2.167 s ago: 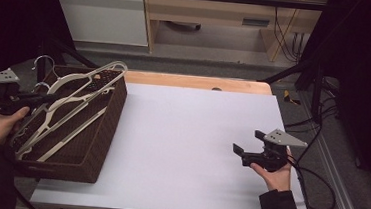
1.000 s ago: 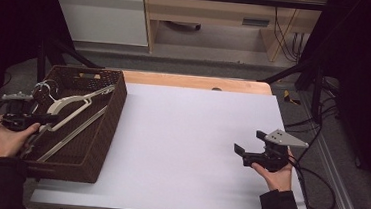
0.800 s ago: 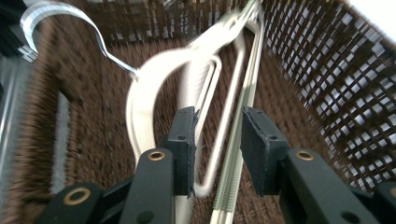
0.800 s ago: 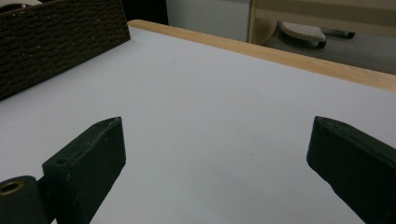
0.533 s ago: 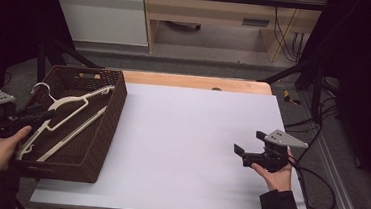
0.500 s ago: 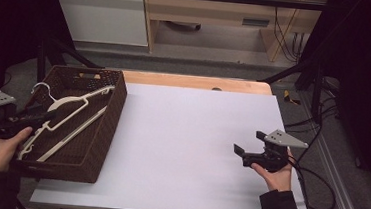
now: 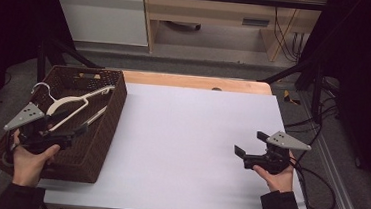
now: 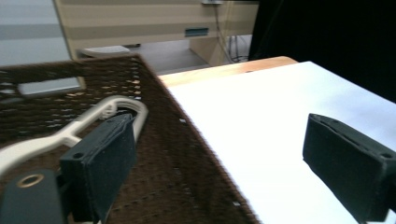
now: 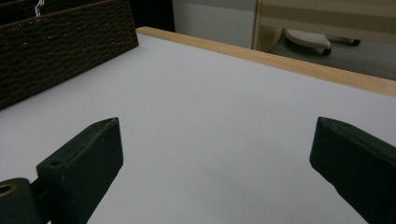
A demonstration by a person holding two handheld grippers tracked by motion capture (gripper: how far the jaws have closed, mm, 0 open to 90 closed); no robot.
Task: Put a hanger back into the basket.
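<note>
Hanger (image 7: 68, 106) in basket (image 7: 109, 123), left of frame: light, stiff, slick plastic.
My left hand-held gripper (image 8: 224, 161) has just opened, empty; right hand-held gripper (image 9: 215, 172) open. Grip the neck below the hook.

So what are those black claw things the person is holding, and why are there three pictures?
They are grabbing tools, one in each hand. The left gripper sits over a brown woven basket; its jaws have just been opening, with nothing pinched between them. The right gripper waits open above the white table, holding nothing. Cream-coloured hangers lie in the basket. One picture comes from a camera high above the table. The other two come from little cameras riding on the grippers, so each shows its own two black jaws sticking up from the bottom.
</note>
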